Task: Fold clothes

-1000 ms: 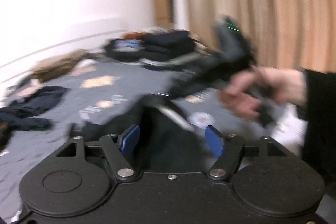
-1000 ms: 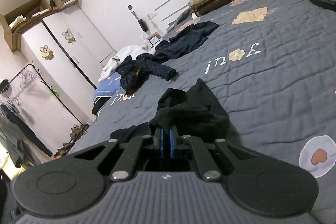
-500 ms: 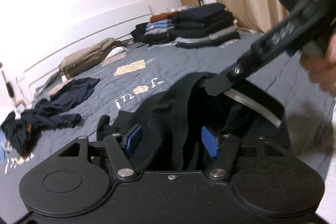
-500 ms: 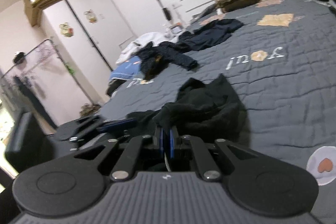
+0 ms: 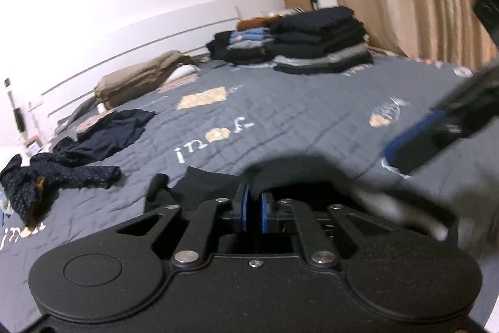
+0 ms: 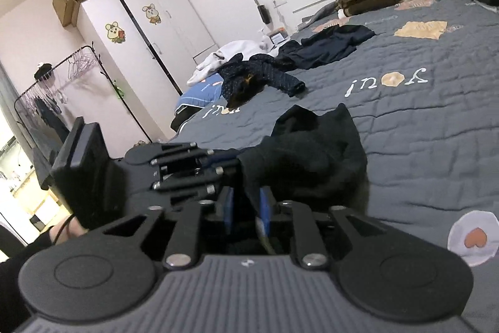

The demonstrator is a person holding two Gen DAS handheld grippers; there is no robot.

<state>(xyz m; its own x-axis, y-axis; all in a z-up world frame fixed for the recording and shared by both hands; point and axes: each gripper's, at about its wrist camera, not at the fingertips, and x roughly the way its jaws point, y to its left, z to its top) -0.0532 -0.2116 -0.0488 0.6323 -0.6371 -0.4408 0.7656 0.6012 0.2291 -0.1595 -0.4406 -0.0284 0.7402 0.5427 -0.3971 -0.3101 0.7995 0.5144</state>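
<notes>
L tongs (image 5: pixel 253 209) clenched on black garment (image 6: pixel 315 158) on bed (image 6: pixel 436 120); R tongs (image 6: pixel 246 205) parted w/ cloth between, beside L tongs.

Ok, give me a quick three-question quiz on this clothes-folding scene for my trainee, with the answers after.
1. True or false: the folded stack sits on the floor.
2. The garment at the tools is: A white, B black, C red.
3. Which tool is closed on that garment?
Key: 1 false, it is on the bed. 2 B. 3 the left tool; the right tool has its pads apart.
</notes>
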